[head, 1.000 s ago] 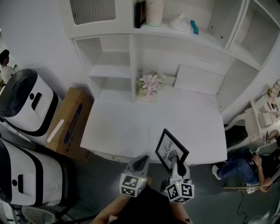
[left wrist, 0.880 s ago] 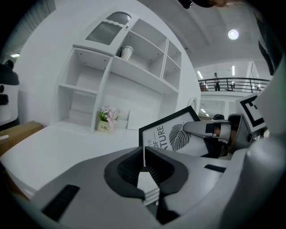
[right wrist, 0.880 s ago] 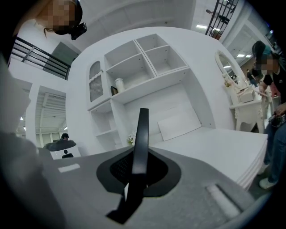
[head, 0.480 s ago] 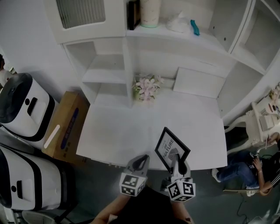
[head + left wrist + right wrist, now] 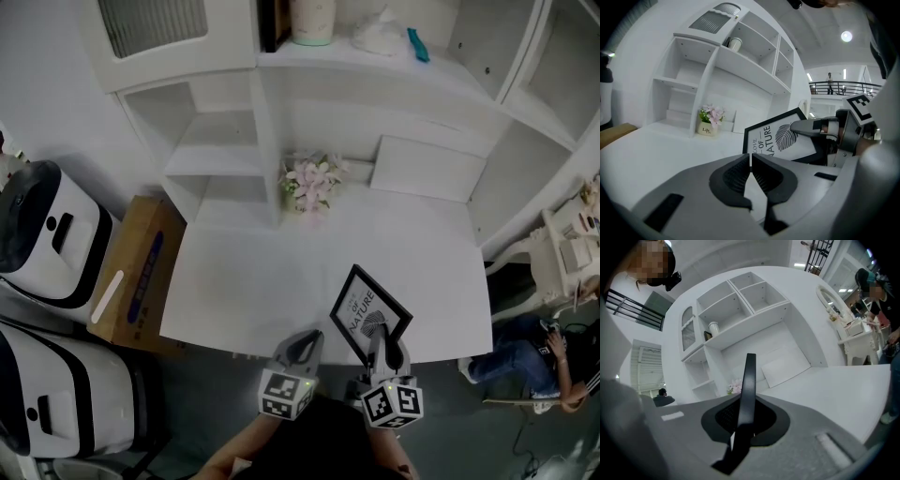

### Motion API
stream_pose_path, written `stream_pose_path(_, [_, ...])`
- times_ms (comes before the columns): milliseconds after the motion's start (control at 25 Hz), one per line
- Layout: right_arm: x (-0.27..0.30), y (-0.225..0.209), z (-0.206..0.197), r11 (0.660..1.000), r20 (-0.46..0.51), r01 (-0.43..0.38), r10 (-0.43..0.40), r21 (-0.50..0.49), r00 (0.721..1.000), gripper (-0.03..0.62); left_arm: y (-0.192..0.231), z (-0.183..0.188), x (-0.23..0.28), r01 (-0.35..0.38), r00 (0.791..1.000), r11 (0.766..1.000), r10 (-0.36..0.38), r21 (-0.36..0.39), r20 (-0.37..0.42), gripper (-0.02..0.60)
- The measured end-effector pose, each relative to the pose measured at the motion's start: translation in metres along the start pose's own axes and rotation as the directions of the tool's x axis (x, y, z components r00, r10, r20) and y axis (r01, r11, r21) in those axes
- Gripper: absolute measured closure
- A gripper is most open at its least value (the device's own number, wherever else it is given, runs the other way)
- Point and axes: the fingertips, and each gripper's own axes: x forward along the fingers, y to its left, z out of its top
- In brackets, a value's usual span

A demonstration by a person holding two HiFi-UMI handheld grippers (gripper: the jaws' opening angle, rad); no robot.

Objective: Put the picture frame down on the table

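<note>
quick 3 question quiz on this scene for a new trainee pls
1. True or false: the right gripper is shut on the picture frame.
2. What stands at the back of the table? A) a flower pot B) a kettle C) a laptop
3. Fill in: the left gripper holds nothing; its jaws are ___.
Key: 1 true; 2 A; 3 together

"LOVE OF NATURE" in black capitals beside a leaf drawing on the picture frame [image 5: 780,138], just right of the left gripper [image 5: 751,161], "Life" on the flower pot [image 5: 705,131] far ahead of it
</note>
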Motion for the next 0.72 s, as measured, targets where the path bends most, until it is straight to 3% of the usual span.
stream_pose_path(280, [-0.005, 0.002, -0.003, 0.999, 0.007, 0.031, -0.031, 0.019, 0.999, 0.572, -0.001, -0.005, 0.001, 0.04, 0.999, 0.999, -0.04, 0.005, -0.029, 0.558])
stream_pose_path(720, [-0.007, 0.001, -0.005, 0.984, 0.028, 0.143, -0.147, 0.106, 0.989, 0.572, 0.007, 0.024, 0.006, 0.129, 0.991, 0.989, -0.125, 0.071, -0.058, 0.558])
